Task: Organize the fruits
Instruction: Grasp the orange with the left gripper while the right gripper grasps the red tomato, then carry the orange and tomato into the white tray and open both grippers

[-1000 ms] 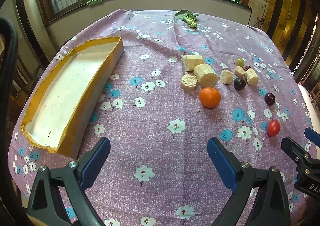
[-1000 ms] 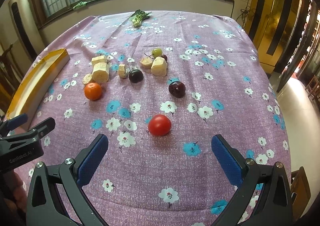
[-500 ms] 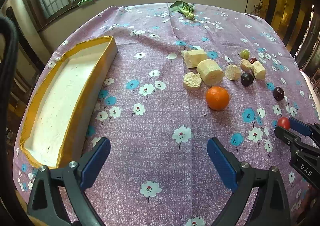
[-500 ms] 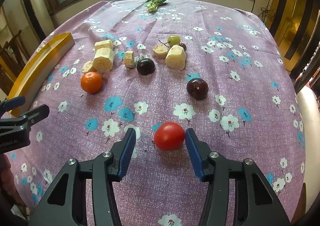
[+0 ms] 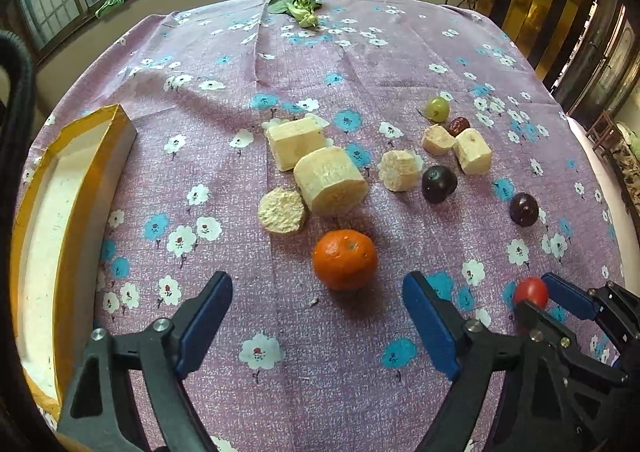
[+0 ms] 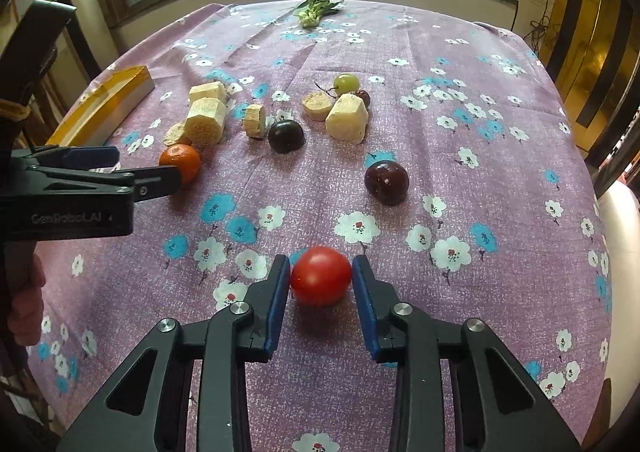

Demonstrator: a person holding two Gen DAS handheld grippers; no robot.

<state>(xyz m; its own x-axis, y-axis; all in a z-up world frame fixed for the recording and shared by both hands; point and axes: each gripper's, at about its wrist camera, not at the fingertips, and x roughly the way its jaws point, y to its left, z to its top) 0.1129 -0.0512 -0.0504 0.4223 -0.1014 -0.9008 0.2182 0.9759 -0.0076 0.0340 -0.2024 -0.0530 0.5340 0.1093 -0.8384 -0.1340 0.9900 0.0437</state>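
Observation:
A red tomato [image 6: 321,276] lies on the flowered cloth between the blue pads of my right gripper [image 6: 320,272]. Its jaws are closing and both pads press on the tomato's sides. In the left wrist view my left gripper [image 5: 318,280] hangs over an orange [image 5: 345,260]. Its jaws are closing, and the orange sits just ahead of the tips with neither pad touching it. Farther back lie two dark plums [image 5: 439,183] [image 5: 523,209], a green grape [image 5: 437,109], a small red date [image 5: 459,126] and several pale cut chunks [image 5: 330,185].
A long yellow-rimmed box [image 5: 44,236] with a white inside lies along the table's left edge. A leafy green vegetable [image 5: 298,7] rests at the far edge under the windows. The purple tablecloth [image 6: 480,131] drops off at the right. A hand [image 6: 24,312] holds the left gripper.
My right gripper came down around the tomato and closed from wide open onto it. My left gripper moved right toward the orange, and its jaws narrowed a little.

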